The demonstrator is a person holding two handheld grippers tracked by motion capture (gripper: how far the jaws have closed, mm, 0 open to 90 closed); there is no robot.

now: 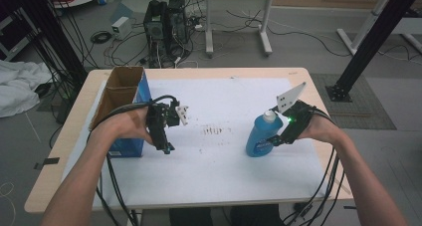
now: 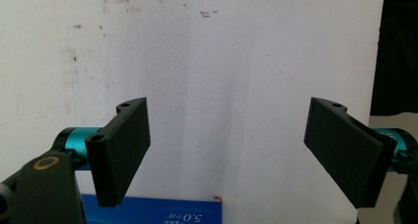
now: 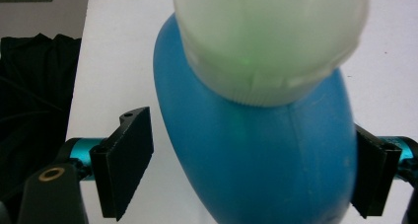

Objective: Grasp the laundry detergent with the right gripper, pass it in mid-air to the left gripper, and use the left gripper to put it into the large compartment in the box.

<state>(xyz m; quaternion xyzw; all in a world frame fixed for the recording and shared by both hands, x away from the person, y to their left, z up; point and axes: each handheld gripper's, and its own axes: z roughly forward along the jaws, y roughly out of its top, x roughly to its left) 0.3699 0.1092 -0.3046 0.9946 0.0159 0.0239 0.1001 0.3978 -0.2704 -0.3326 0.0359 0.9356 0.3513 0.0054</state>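
Note:
A blue bottle (image 1: pixel 259 136) with a white cap (image 1: pixel 269 116) stands upright on the white-covered table (image 1: pixel 224 171), right of centre. My right gripper (image 1: pixel 274 140) reaches it from the right. In the right gripper view the bottle (image 3: pixel 261 155) sits between the jaws of that gripper (image 3: pixel 246 172); a gap shows beside the left pad (image 3: pixel 125 165), while the right pad is partly hidden behind the bottle. My left gripper (image 1: pixel 166 147) hovers at the left beside an open cardboard and blue box (image 1: pixel 122 94). Its jaws (image 2: pixel 226 155) are open over bare table, with the blue box edge (image 2: pixel 153 213) below.
Brown stains (image 1: pixel 213 131) mark the sheet at the table's middle. Cables trail from both grippers over the near table edge. Behind the table stand computer towers (image 1: pixel 166 24), a white desk's legs (image 1: pixel 263 27) and a black frame post (image 1: pixel 370 42). A white cloth (image 1: pixel 20 84) lies at the far left.

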